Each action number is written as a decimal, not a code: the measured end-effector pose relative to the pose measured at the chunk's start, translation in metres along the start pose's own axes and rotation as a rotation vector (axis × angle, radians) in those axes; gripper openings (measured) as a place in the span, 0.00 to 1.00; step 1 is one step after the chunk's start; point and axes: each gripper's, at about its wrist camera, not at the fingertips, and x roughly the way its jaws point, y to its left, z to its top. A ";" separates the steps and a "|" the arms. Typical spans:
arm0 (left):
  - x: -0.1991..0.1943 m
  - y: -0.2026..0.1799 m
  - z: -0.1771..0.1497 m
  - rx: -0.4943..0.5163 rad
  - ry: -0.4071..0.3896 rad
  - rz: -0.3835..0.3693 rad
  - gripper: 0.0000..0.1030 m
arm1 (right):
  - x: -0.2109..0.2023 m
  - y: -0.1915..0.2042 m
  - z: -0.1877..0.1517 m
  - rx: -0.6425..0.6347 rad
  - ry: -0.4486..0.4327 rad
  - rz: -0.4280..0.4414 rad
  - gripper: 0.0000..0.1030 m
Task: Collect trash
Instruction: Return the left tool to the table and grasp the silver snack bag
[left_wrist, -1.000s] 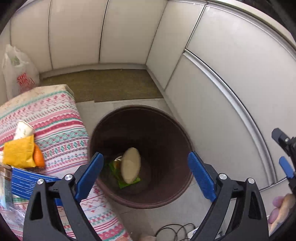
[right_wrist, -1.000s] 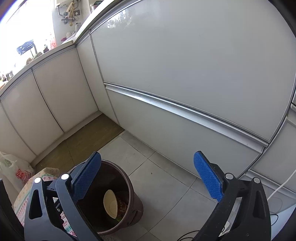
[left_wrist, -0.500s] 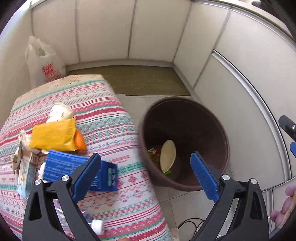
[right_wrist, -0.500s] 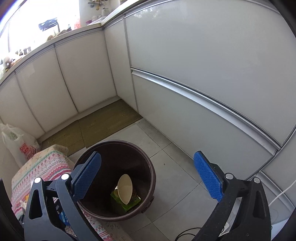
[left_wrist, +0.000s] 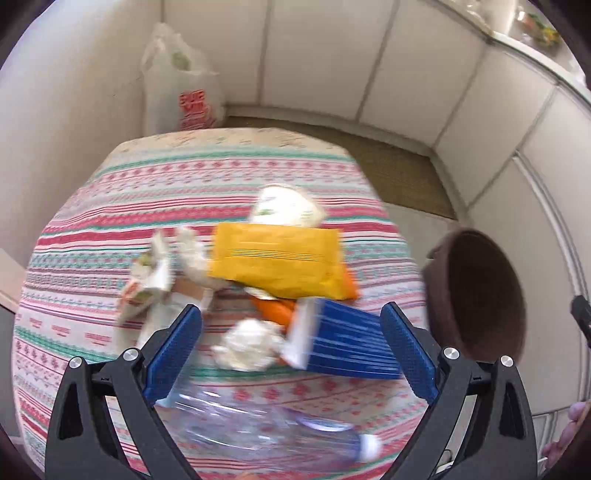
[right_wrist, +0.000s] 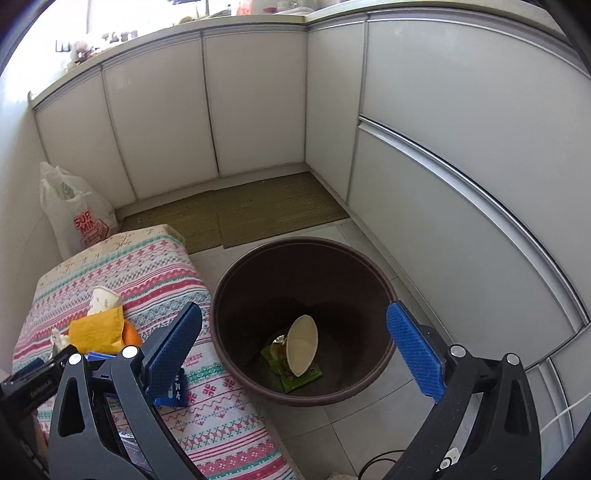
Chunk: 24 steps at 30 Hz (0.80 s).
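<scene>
My left gripper (left_wrist: 291, 347) hangs open over a pile of trash on the patterned tablecloth (left_wrist: 184, 184): a yellow padded envelope (left_wrist: 275, 264), a paper cup (left_wrist: 284, 206), a blue carton (left_wrist: 343, 341), a crumpled white tissue (left_wrist: 249, 343), torn packaging (left_wrist: 147, 291) and a clear plastic bottle (left_wrist: 266, 432) closest to me. My right gripper (right_wrist: 293, 347) is open above the brown bin (right_wrist: 236, 288), empty. Inside the bin lie a cream bowl (right_wrist: 302, 345) and a green wrapper (right_wrist: 295, 378).
The brown bin (left_wrist: 476, 295) stands on the tiled floor right of the table. A white plastic bag (left_wrist: 181, 81) leans in the corner behind the table. White cabinet doors (right_wrist: 461, 147) wall the room, with a woven mat (right_wrist: 258, 210) along them. A cable (right_wrist: 384, 461) lies on the floor.
My left gripper has swung left from the bin to above the trash pile on the table. The right gripper has turned down and left, bringing the bin under it. Both stay open.
</scene>
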 end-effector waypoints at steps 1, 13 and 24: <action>0.006 0.013 0.002 -0.004 0.012 0.022 0.91 | 0.001 0.006 0.000 -0.013 0.001 0.006 0.93; 0.057 0.110 0.013 -0.015 0.060 0.086 0.89 | 0.011 0.078 -0.008 -0.162 0.028 0.045 0.93; 0.063 0.098 0.013 0.070 0.023 0.075 0.21 | 0.023 0.108 -0.015 -0.157 0.072 0.110 0.93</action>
